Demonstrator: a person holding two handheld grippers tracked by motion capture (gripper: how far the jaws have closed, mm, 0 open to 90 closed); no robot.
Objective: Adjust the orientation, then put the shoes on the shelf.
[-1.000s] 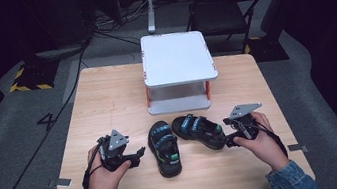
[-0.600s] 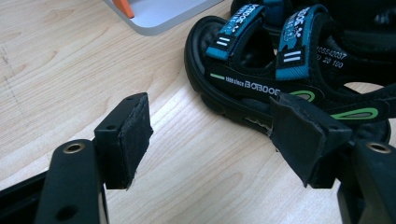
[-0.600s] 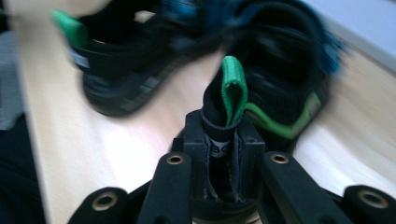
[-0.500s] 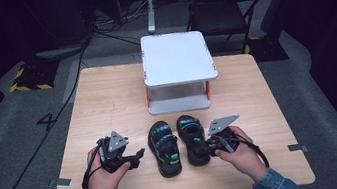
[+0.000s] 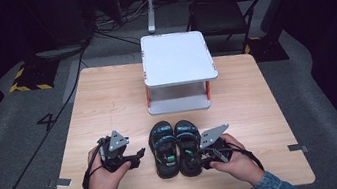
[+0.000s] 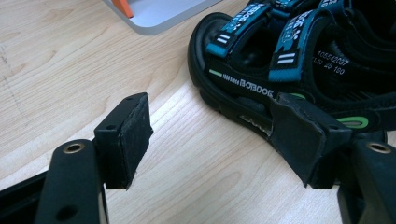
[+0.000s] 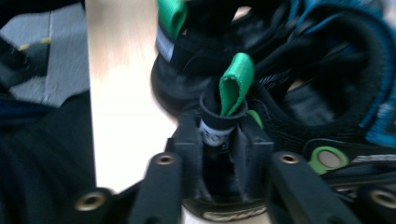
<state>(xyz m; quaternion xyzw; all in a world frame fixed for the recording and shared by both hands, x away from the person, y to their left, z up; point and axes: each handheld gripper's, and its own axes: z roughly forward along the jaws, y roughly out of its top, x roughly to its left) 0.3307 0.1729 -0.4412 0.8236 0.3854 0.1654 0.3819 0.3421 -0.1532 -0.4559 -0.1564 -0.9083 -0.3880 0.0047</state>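
Right tongs [image 7: 219, 140] clamped on right sandal's [image 5: 188, 144] heel strap [image 7: 223, 100], loosening slightly; left tongs [image 6: 219, 140] released beside left sandal [image 5: 162, 148] on worktop [image 5: 106, 98]. Risk: soft strap slipping out, dropping sandal.

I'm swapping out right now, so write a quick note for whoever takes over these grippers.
Left gripper: open, holds nothing, beside the left sandal.
Right gripper: jaws just reopened a little, pads clamped on the heel strap of the right sandal.
Things: both sandals side by side on the table, toes toward the white stand.
Done: pair lined up.
Left: probably moving them to the stand; both are on the table.
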